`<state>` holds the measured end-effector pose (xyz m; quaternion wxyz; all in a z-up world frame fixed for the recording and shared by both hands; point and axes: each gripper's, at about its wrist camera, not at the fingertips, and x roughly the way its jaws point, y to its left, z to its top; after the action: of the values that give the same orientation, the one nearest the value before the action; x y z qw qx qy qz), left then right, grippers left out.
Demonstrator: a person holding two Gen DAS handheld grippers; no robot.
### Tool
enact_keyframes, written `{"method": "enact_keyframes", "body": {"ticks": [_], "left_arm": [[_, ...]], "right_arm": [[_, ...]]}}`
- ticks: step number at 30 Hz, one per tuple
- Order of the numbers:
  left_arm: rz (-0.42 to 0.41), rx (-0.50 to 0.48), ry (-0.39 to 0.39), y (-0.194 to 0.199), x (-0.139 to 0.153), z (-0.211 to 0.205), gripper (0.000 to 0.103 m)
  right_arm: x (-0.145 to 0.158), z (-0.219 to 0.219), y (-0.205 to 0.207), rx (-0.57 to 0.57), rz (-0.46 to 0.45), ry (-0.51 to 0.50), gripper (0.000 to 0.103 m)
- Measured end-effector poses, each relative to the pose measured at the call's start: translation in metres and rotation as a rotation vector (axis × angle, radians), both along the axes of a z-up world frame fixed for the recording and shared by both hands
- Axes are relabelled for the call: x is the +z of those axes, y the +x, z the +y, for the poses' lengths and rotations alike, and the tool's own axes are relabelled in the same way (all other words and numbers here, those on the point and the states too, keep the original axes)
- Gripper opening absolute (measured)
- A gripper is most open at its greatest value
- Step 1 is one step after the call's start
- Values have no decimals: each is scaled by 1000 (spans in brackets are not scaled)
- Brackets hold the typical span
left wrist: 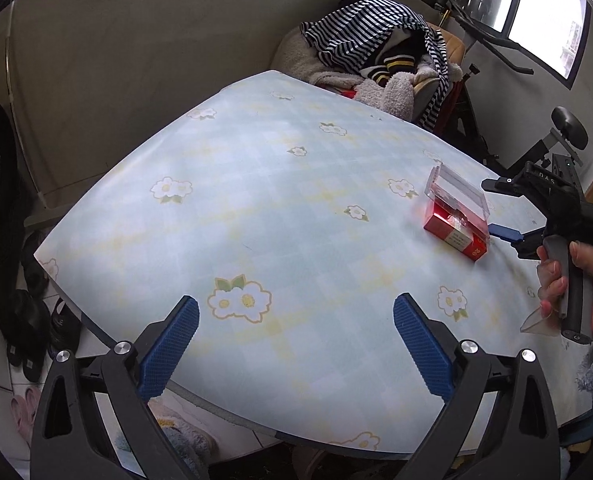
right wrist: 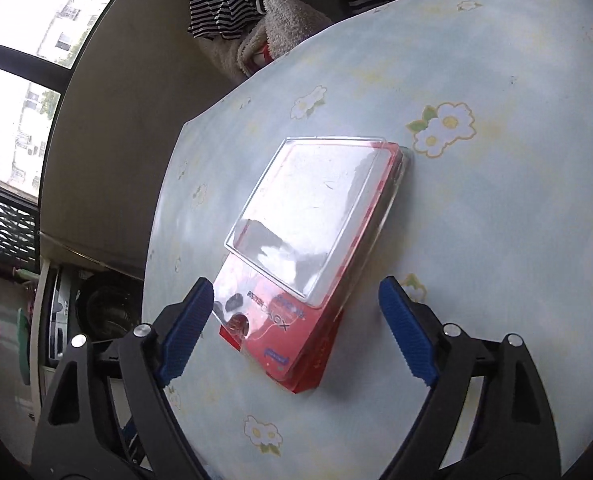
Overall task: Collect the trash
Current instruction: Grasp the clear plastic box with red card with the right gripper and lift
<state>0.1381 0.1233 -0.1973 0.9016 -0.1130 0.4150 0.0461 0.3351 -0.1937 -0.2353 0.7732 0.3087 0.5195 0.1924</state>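
A red package under a clear plastic blister (left wrist: 456, 220) lies flat on the floral tablecloth (left wrist: 256, 208) near the table's right side. In the right wrist view the package (right wrist: 308, 240) fills the middle. Its near end sits between the blue pads of my right gripper (right wrist: 296, 320), which is open and not touching it. In the left wrist view, that right gripper (left wrist: 489, 206) is at the package's right end, held by a hand (left wrist: 592, 292). My left gripper (left wrist: 296, 340) is open over the table's near edge, far from the package, with nothing between its fingers.
Beyond the table's far edge, a chair holds a pile of striped clothes and fleece (left wrist: 376, 52). Shoes and slippers (left wrist: 28, 320) lie on the floor at the left. Black exercise equipment (left wrist: 568, 128) stands at the right under a window (left wrist: 544, 12).
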Motion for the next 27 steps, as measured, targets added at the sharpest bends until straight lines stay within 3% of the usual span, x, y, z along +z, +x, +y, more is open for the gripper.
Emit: {"method": "enact_keyframes", "body": {"ticks": [4,6,10,11,12,14,19,23,27], "left_arm": [[6,5,-6,2,-4,2,91],[9,3,-8,2,-5,1,90],[19,-16,-1,1,-10,-7,90],[22,-20,2,0,-11,-9,90],[25,-22,2,0,-12,-10,90],[27,-24,-4,-3,-13,-11,90],[22,-51,-31,0,-11,-14,90],[20,-142,-93,13,-6,-31,90],[14,-259,-95,39,3,-65,91]], "right_arm": [[-3,8,9,-10,4,14,82],[-9,8,12,-27,14,26,69],[-14,7,9,-50,-13,40,62],[-16,5,10,-60,-5,44,48],[-19,3,12,-72,7,65,40],[-18,-4,9,-110,10,114,34],[25,-7,0,-92,-122,101,23],[69,-14,-12,-61,-241,28,22],[102,-28,-22,-54,-324,-84,22]]}}
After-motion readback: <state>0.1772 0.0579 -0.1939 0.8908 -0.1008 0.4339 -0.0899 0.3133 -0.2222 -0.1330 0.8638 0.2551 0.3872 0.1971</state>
